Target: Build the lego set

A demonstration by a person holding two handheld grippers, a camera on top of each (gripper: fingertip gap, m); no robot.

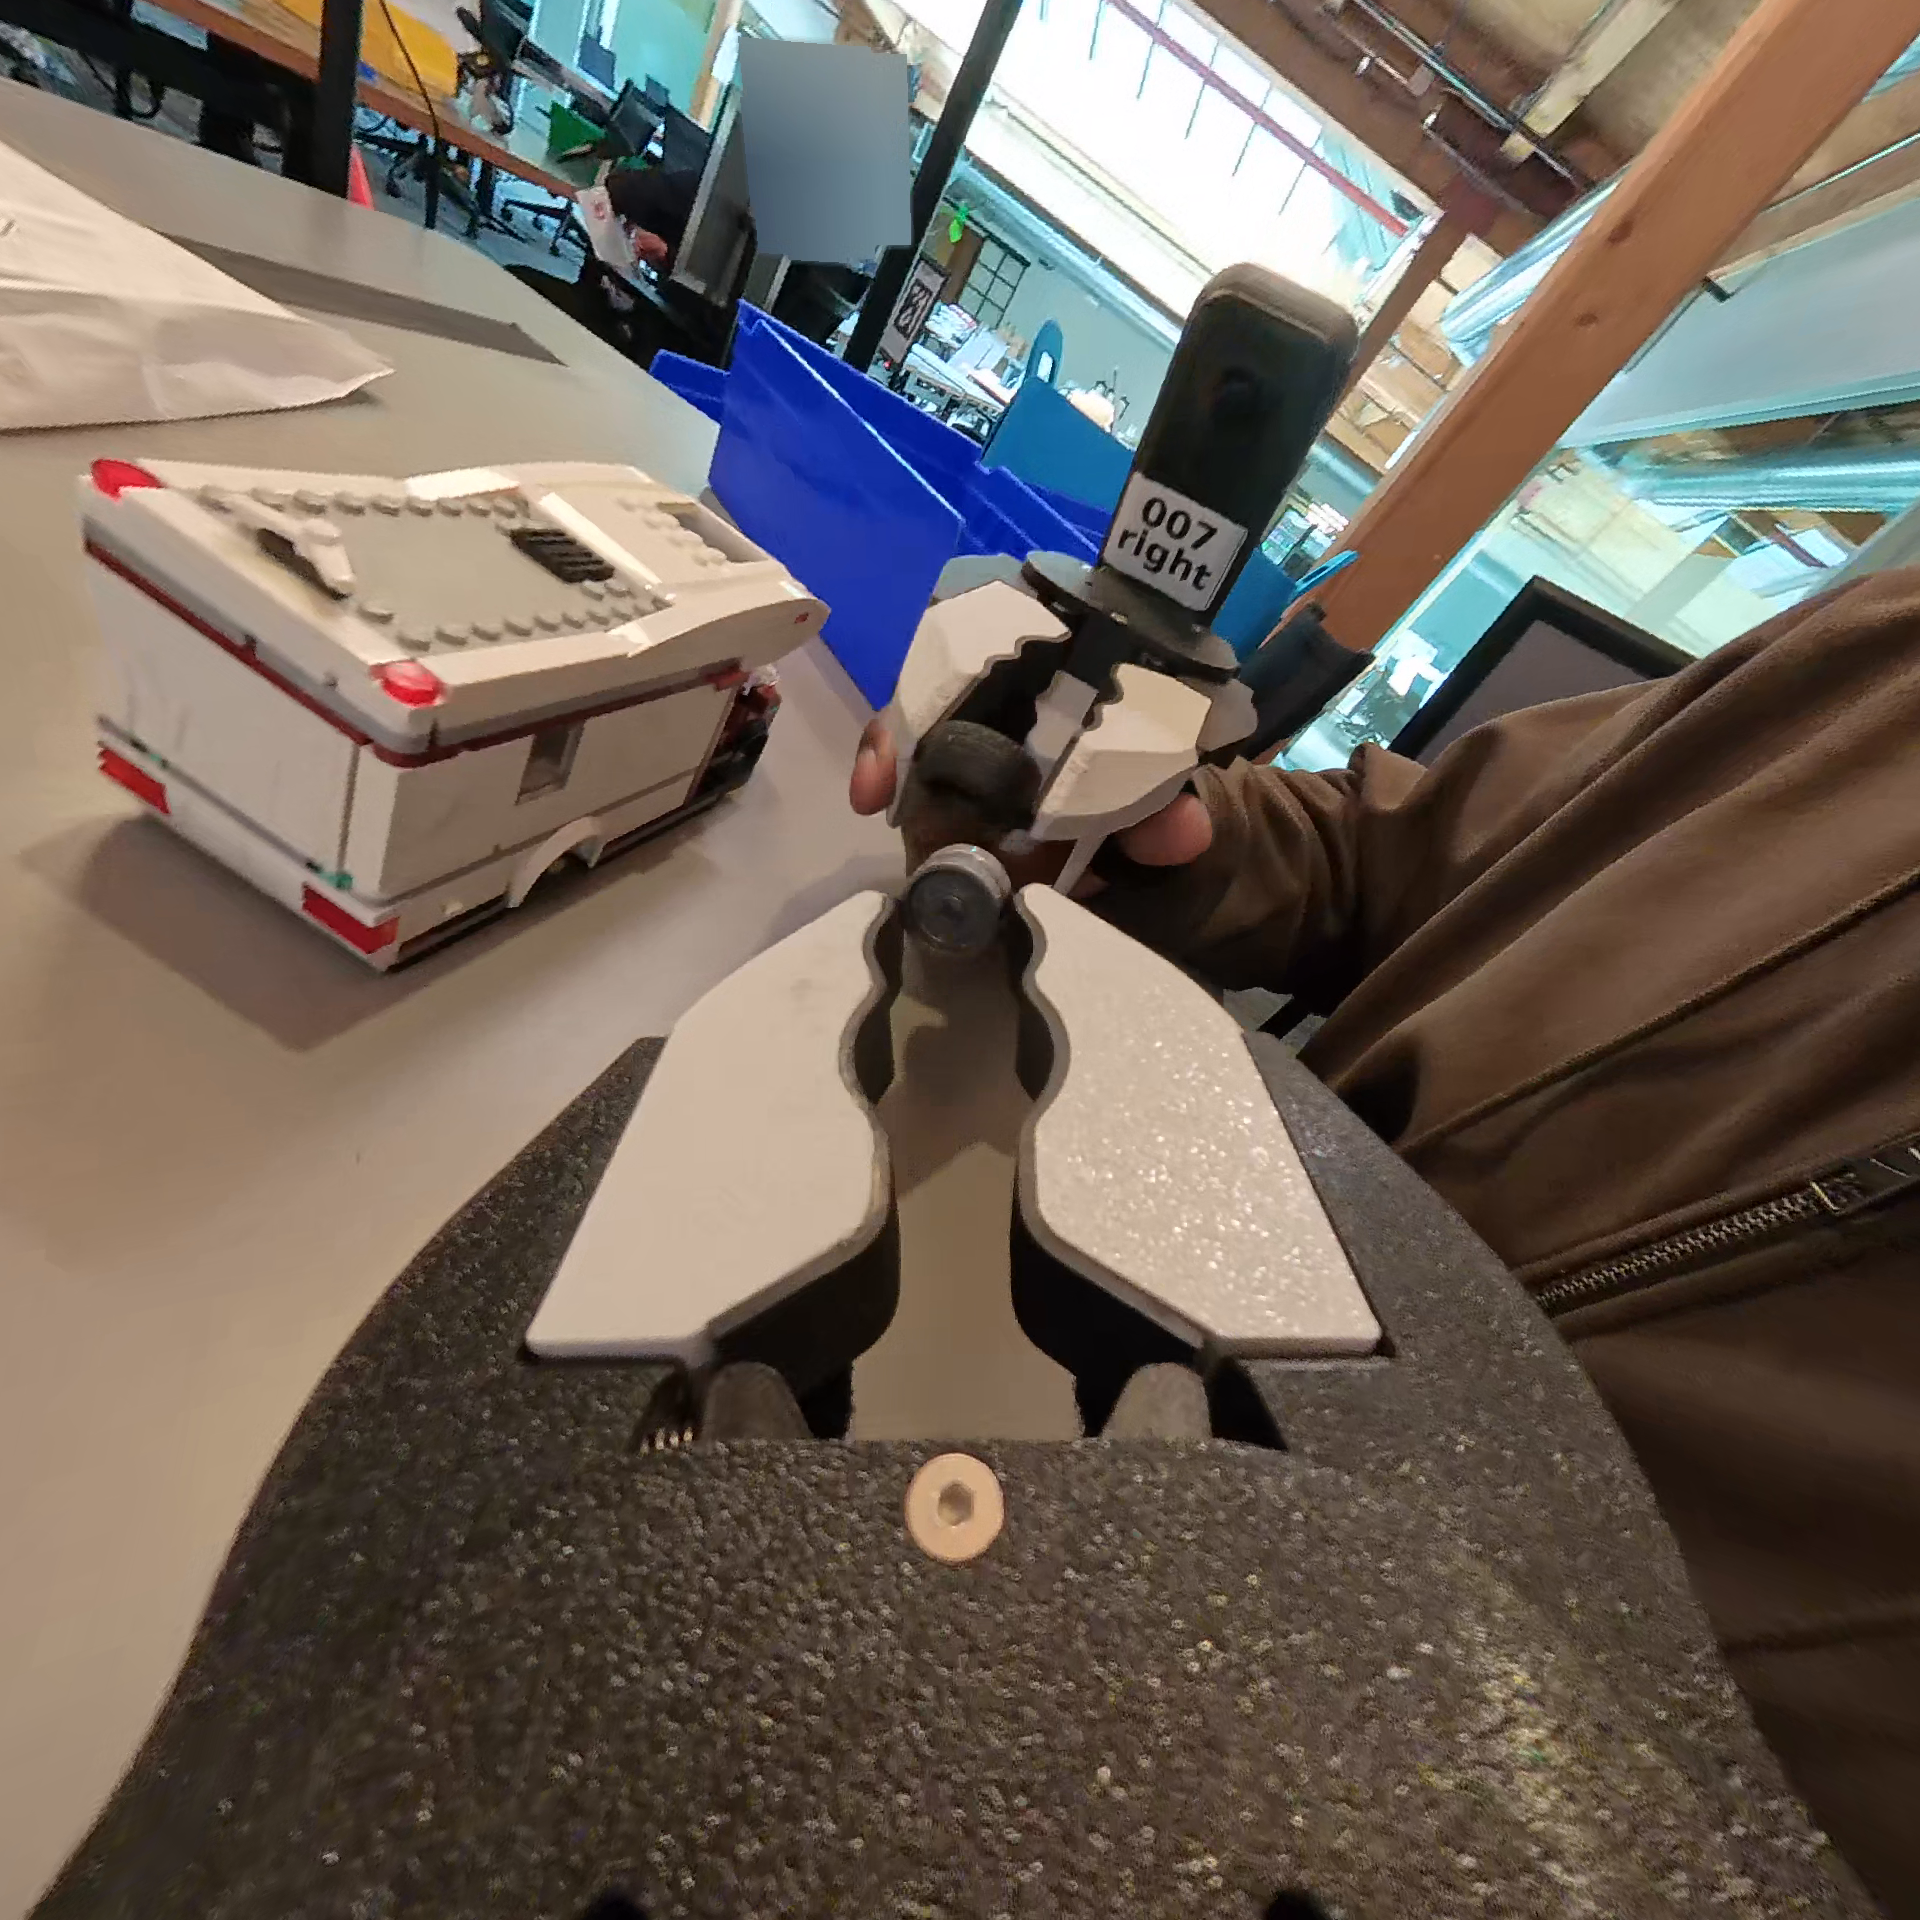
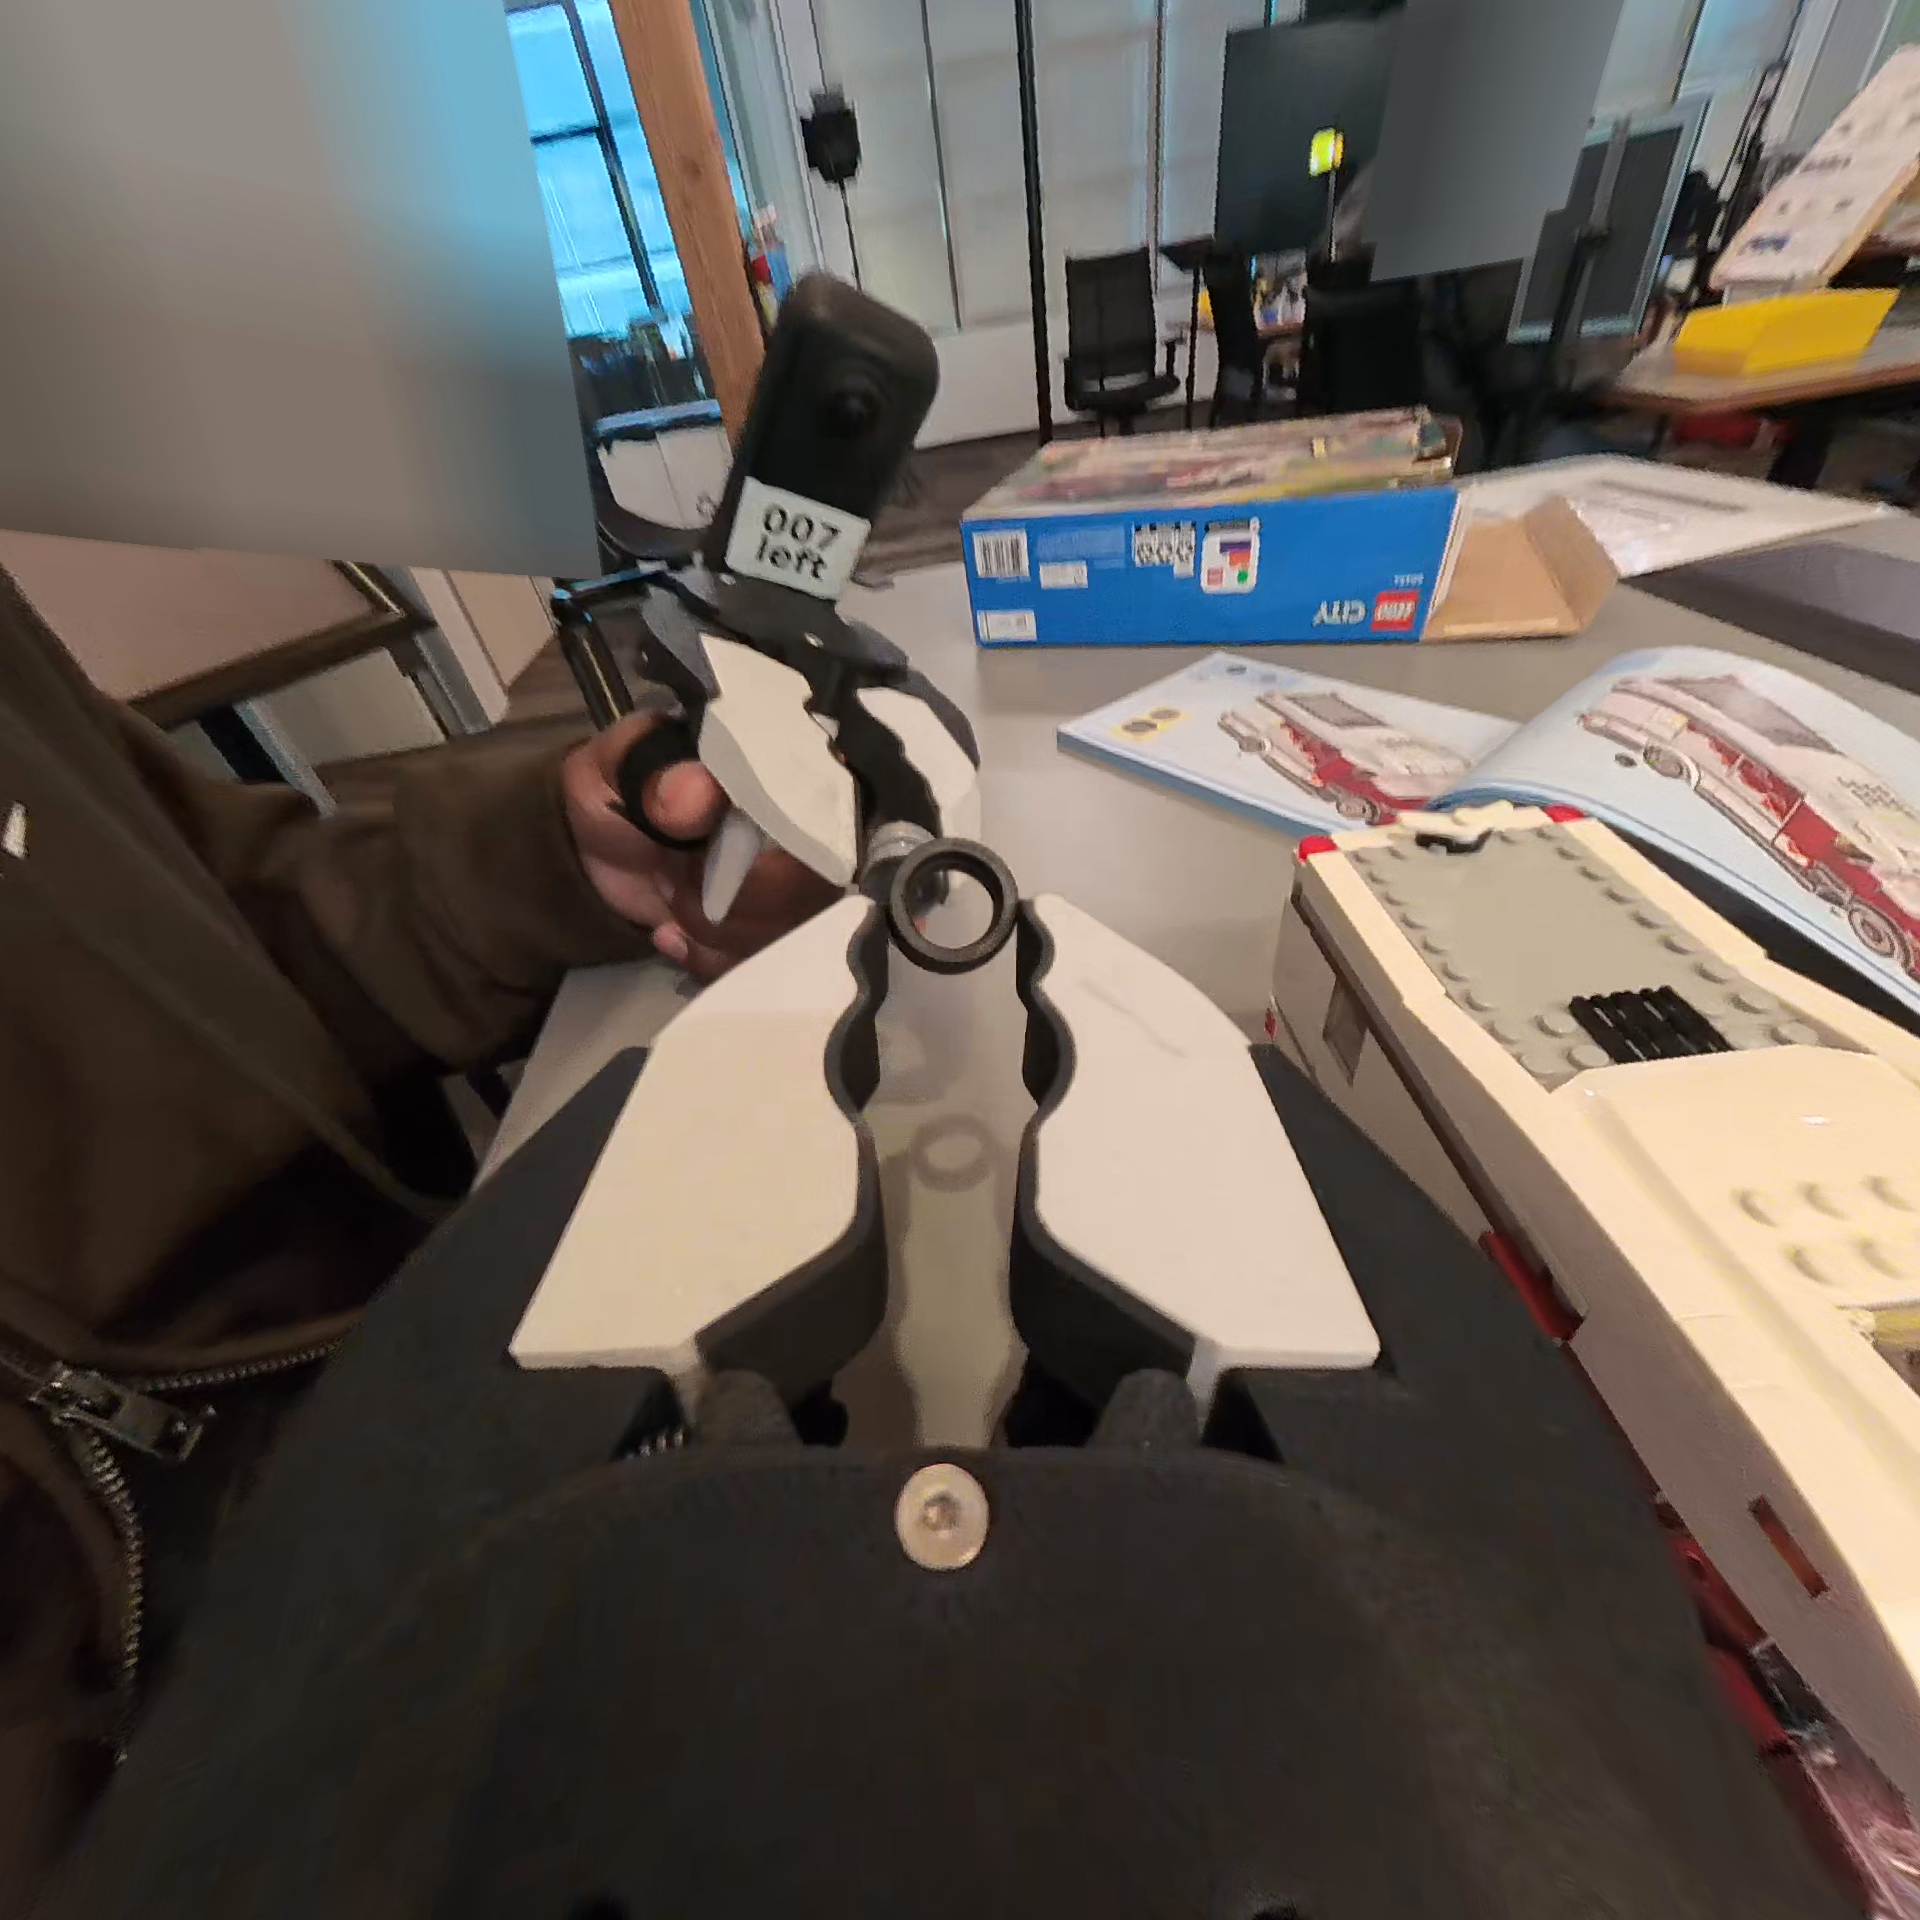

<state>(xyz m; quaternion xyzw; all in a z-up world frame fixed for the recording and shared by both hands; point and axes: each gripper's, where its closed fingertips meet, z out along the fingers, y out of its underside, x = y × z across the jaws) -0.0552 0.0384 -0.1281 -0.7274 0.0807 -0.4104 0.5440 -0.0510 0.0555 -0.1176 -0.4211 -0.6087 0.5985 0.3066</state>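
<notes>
Left gripper [image 1: 954,906] pinches a small grey wheel hub [image 1: 952,906]; right gripper [image 2: 954,920] clamps a black tyre ring [image 2: 954,906], tips nearly touching above the surface [image 1: 260,1195], near a white toy camper [image 1: 416,686].

Labels [image 1: 1174,548] on cameras [image 1: 1247,416]; printed blue box [image 2: 1205,571].

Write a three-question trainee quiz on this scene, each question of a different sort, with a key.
1. True or false: the left gripper pinches a small grey wheel hub.
2. What does the right gripper hold: A a black rubber tyre, B a red brick, C a pen?
3. Fill in: the white brick-built camper van stands on the grey ____.

Key: 1 true; 2 A; 3 table.
</notes>
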